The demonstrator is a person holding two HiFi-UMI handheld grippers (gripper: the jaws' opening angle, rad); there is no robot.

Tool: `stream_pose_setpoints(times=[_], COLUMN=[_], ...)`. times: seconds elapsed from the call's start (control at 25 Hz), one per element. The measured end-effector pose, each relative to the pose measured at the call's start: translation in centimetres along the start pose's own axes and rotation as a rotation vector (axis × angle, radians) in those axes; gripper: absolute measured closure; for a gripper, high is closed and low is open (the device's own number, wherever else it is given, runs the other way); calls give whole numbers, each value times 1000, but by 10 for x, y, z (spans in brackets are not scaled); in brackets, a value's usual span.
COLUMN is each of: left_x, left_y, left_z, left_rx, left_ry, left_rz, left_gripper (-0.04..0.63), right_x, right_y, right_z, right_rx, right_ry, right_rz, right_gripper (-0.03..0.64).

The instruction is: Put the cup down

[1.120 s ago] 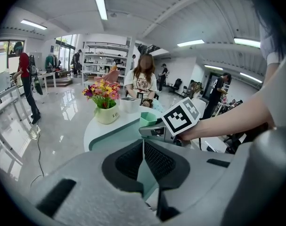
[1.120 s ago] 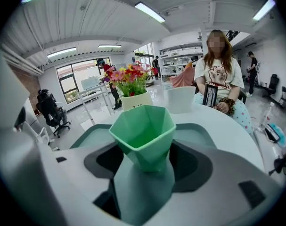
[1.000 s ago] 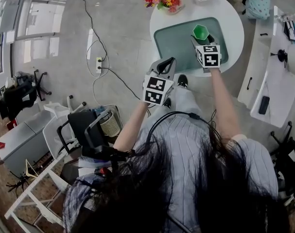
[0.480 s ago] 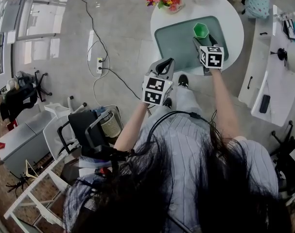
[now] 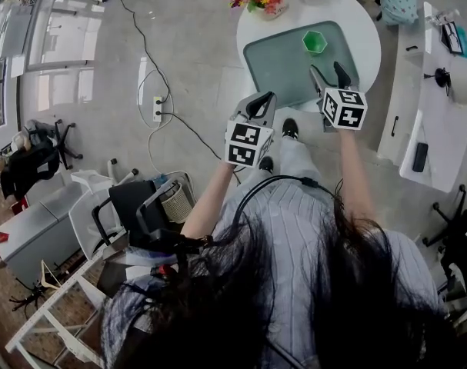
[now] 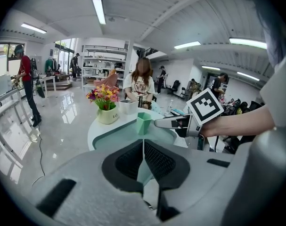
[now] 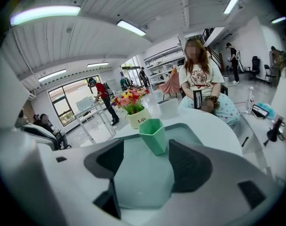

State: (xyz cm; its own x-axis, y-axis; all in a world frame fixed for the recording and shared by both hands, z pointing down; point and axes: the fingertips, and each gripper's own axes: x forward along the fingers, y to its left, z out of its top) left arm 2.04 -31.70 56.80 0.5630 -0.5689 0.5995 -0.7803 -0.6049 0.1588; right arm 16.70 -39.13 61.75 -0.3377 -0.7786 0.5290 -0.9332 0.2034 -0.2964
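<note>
While the green hexagonal cup (image 5: pixel 315 42) stands upright on the teal mat (image 5: pixel 275 64), upper right of frame, right gripper (image 5: pixel 328 72) sits just below it, jaws spread, empty — left gripper (image 5: pixel 264 98) pinched closed on nothing

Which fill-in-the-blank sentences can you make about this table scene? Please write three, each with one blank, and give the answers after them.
1. The cup stands upright on the teal mat, and its colour is ___.
2. The right tongs hold nothing and are ___.
3. The left tongs hold nothing and are ___.
Missing words: green; open; shut.
</note>
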Motion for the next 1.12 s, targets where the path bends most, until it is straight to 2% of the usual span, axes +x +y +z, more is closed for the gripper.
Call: stream_pose_setpoints(times=[0.48,0.92,1.12], left_x=[-55,-133,-176], left_y=[-9,-18,-25], left_z=[-24,-64,-81], left_rx=[-18,13,29], left_ry=[-54,-101,-126], left_rz=[-1,-8,-14], left_gripper=[576,577,576], right_x=[-90,-154,-186], right_y=[70,150,187], right_z=[-1,-21,-42], right_rx=[20,45,90], right_ry=[-144,-235,-270], right_rz=[40,62,57], right_gripper=[334,439,480])
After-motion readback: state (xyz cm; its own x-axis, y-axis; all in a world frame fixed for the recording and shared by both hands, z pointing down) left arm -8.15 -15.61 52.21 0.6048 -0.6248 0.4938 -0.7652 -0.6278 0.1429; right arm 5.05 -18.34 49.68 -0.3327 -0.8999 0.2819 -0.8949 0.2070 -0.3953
